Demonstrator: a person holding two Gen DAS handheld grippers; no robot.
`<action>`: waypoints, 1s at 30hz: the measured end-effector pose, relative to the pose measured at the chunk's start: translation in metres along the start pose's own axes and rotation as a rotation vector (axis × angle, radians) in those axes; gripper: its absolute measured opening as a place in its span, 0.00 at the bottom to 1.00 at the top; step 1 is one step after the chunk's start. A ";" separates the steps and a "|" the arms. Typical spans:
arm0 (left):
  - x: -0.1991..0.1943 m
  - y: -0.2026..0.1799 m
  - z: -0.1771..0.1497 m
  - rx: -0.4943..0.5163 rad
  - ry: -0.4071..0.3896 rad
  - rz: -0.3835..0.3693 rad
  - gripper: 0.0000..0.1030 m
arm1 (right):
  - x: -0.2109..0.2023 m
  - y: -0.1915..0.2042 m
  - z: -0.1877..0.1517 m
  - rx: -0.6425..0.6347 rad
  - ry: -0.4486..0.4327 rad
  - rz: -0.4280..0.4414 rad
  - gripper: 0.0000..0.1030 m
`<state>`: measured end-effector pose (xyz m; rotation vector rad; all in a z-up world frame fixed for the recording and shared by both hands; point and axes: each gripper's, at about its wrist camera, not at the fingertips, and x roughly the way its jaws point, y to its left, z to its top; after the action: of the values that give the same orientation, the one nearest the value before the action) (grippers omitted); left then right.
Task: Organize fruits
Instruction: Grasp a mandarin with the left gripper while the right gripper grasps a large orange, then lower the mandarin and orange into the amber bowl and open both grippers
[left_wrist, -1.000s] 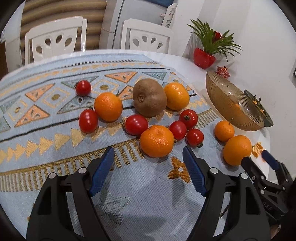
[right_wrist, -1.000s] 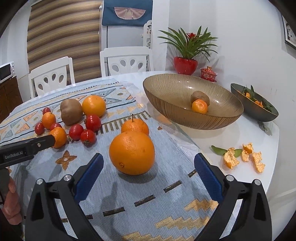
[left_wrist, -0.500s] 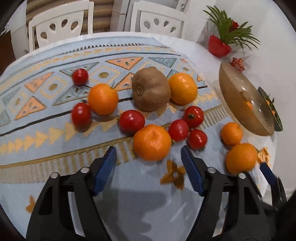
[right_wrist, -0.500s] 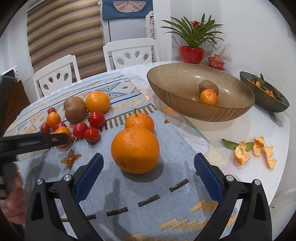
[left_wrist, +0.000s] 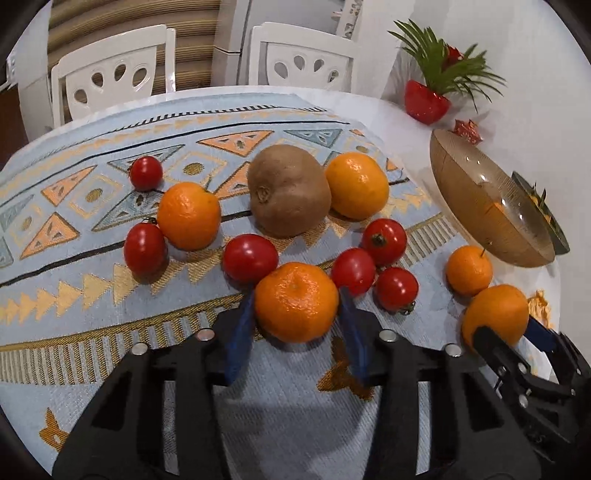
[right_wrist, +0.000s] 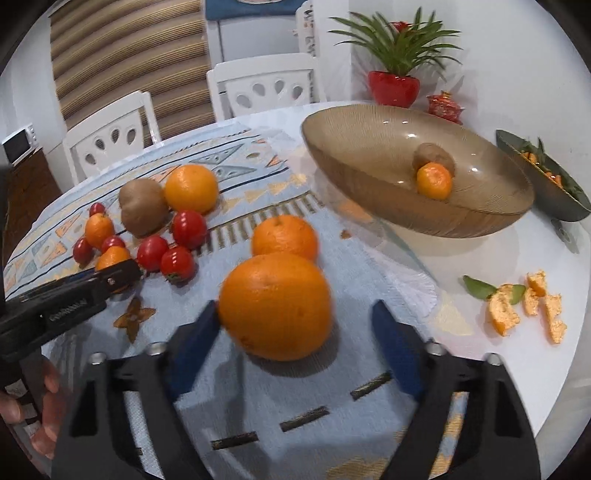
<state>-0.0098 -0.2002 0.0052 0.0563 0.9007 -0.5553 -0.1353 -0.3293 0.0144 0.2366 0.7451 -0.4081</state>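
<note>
Blue pads of our left gripper (left_wrist: 297, 325) sit against both flanks of a mandarin (left_wrist: 296, 301), closed on it but with it not yet lifted off the patterned cloth (left_wrist: 92, 295). Our right gripper (right_wrist: 291, 339) is half open around the big orange (right_wrist: 275, 304), left pad touching, right pad clear. Ahead-right of it the amber bowl (right_wrist: 354, 147) holds a kiwi and mandarin, probably the drop spot.

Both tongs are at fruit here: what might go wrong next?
1. The left tongs flank a mandarin that touches cherry tomatoes; lifting may set them rolling.
2. The right tongs meet the large orange on one side only, with a gap on the other, so it may roll away.
</note>
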 end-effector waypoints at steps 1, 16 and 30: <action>-0.001 -0.003 -0.001 0.011 -0.006 0.019 0.41 | -0.001 0.002 0.000 -0.012 -0.008 -0.004 0.66; -0.039 -0.025 0.000 0.074 -0.128 -0.025 0.41 | -0.037 -0.037 0.001 0.112 -0.082 0.196 0.55; -0.070 -0.156 0.067 0.255 -0.199 -0.219 0.41 | -0.088 -0.147 0.060 0.239 -0.242 0.057 0.56</action>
<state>-0.0701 -0.3218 0.1289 0.1316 0.6416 -0.8627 -0.2222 -0.4572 0.1090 0.4243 0.4508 -0.4630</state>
